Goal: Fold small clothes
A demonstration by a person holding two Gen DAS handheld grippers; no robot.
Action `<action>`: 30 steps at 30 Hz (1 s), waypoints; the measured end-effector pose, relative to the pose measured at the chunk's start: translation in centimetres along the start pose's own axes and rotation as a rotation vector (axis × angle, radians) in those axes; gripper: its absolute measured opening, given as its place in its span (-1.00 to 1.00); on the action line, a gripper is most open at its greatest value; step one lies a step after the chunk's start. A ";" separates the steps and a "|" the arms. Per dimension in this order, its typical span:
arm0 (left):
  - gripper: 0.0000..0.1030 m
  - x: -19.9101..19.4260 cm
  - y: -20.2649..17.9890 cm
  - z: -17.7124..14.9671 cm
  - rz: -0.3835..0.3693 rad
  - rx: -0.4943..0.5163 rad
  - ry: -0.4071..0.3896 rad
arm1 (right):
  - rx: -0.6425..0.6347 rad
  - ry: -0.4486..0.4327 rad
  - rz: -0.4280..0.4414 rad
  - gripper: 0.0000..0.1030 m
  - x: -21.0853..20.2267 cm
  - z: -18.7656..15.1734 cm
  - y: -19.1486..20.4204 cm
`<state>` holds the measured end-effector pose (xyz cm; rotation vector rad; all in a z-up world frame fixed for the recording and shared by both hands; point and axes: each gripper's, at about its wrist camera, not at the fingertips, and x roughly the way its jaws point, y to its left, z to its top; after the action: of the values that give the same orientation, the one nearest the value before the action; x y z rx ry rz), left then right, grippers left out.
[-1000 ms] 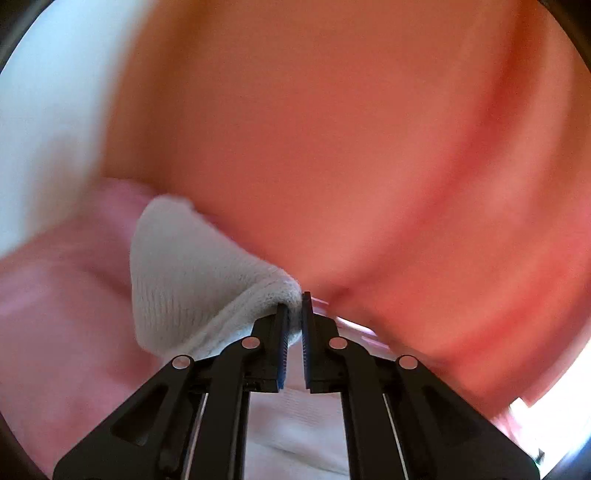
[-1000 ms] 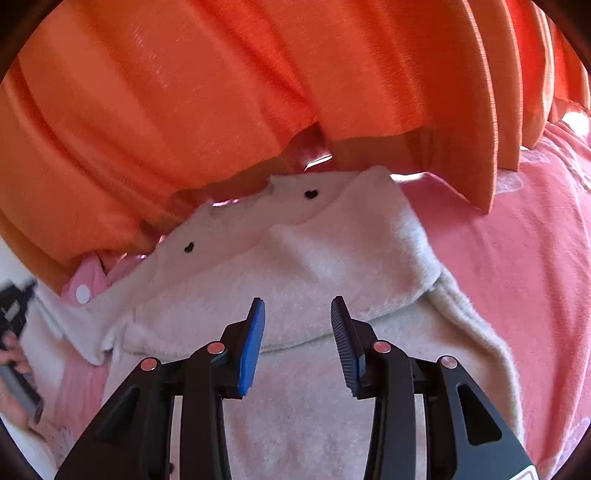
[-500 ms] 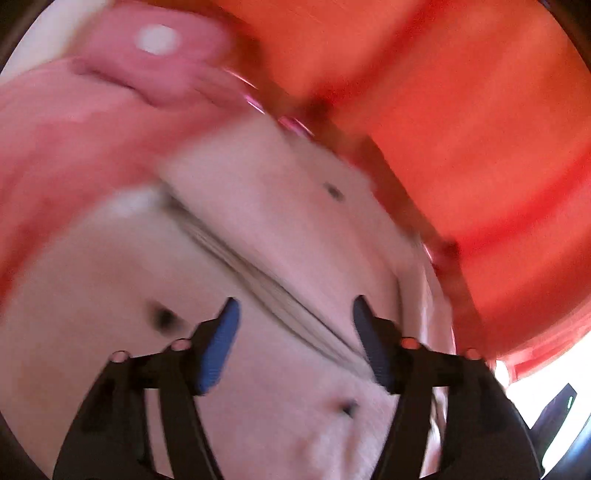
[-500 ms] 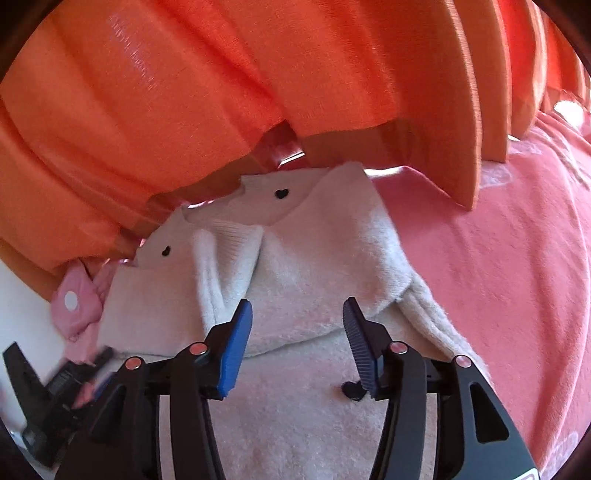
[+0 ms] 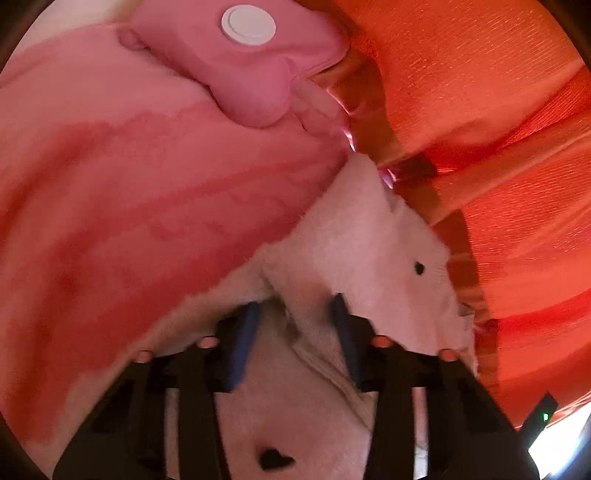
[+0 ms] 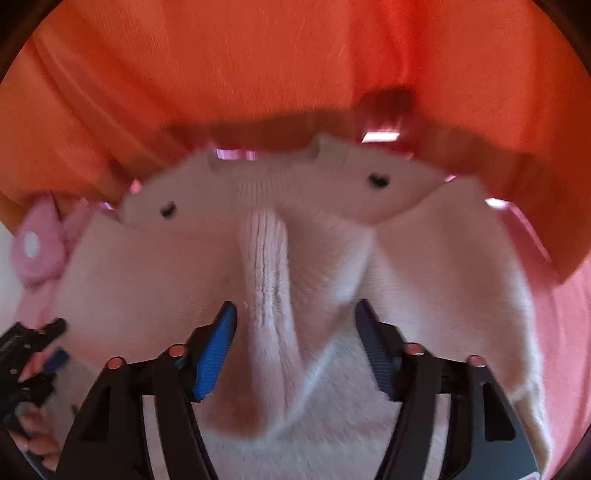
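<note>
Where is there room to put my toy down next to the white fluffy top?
The pink blanket is bare on the left, between the white fluffy top and the pink pillow. A narrower bare strip runs along the top's right edge. Toward the orange curtain it is crowded, and both tools sit over the top.

An orange pleated curtain [image 6: 295, 74] hangs along the far edge of the bed, its folds also filling the right side of the left wrist view [image 5: 498, 129]. A pink blanket [image 5: 129, 203] covers the bed. A pink pillow with a white round button [image 5: 248, 25] lies at the blanket's far edge beside the curtain.
</note>
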<state>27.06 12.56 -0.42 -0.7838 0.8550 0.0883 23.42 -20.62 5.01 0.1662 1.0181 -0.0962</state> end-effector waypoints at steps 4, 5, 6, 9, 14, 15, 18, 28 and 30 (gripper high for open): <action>-0.74 -0.6 1.5 0.4 -0.020 -0.041 0.002 | 0.206 -0.163 0.257 -0.74 -6.9 0.1 -4.8; -0.75 -0.4 1.5 0.4 -0.018 -0.041 0.003 | 0.230 -0.183 0.287 -0.75 -8.0 -0.2 -5.9; -0.75 -0.3 1.3 0.3 -0.013 -0.031 0.006 | 0.269 -0.206 0.304 -0.75 -8.9 -0.7 -7.4; -0.76 -0.1 0.5 -0.4 -0.004 -0.005 0.006 | 0.267 -0.078 0.192 -0.75 -6.1 -2.0 -10.0; -0.75 -0.4 0.6 -0.8 0.003 -0.002 -0.001 | 0.330 -0.029 0.149 -0.53 -3.7 -5.1 -12.1; -0.73 -0.4 0.7 -0.7 -0.004 -0.015 0.002 | 0.347 -0.031 0.160 -0.44 -4.1 -4.8 -12.3; -0.70 -0.5 1.0 -0.6 -0.014 -0.038 0.001 | 0.370 -0.106 0.147 0.19 -5.1 -4.6 -12.8; -0.88 -3.2 -0.5 -0.3 -0.063 0.003 -0.099 | 0.175 -0.403 0.404 -0.81 -15.0 -0.2 -9.3; -0.88 -3.5 -0.7 -0.4 -0.035 0.019 -0.119 | 0.109 -0.493 0.473 -0.82 -16.8 -0.1 -9.0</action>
<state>24.67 12.63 2.29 -0.7674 0.7286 0.0949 13.14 -29.36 18.39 0.4548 0.4629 0.2301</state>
